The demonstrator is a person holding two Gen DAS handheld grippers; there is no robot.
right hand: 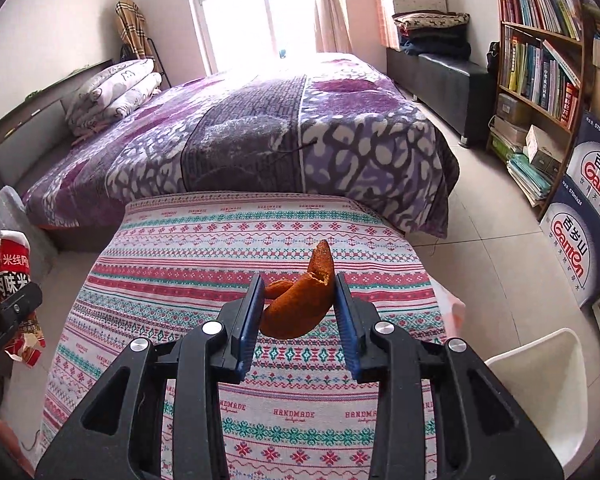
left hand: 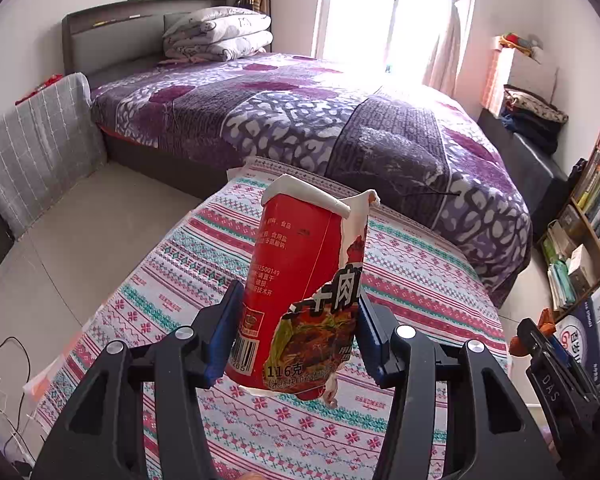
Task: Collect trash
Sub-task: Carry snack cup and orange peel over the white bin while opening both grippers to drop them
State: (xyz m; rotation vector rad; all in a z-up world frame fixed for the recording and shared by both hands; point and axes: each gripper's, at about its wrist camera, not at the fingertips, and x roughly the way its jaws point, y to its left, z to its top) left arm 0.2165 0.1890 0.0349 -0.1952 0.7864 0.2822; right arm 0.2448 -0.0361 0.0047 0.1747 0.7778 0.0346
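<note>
We are holding two pieces of trash above the worktop (right hand: 284,412). The torn red noodle cup (left hand: 300,280), its white rim crushed and its printed wrapper peeling, is standing nearly upright in the left hand-held gripper (left hand: 296,320), whose blue pads are pressing against both of its sides. The dried orange peel (right hand: 300,300), curled into a crescent, is sitting clamped between the blue pads of the right hand-held gripper (right hand: 298,312). Both items are hanging clear of the cloth below.

We are viewing the worktop as a surface draped in a striped cloth of pink, teal and white bands with snowflake motifs and the printed word HANDMADE. Its far edge is lying just beside the foot of the bed (right hand: 260,128), which is wearing a purple and grey patterned blanket. Folded quilts (left hand: 220,32) are resting at the headboard. A bright window (right hand: 240,8) with a pale curtain is glowing behind the bed. Along the right wall we are seeing a dark bench (right hand: 440,80) carrying folded clothes, a wooden bookshelf (right hand: 540,40) packed with books, and stacked Ganten water cartons (right hand: 588,208). A white chair (right hand: 540,380) is standing near the worktop's right corner, on a pale tiled floor (left hand: 60,248).
</note>
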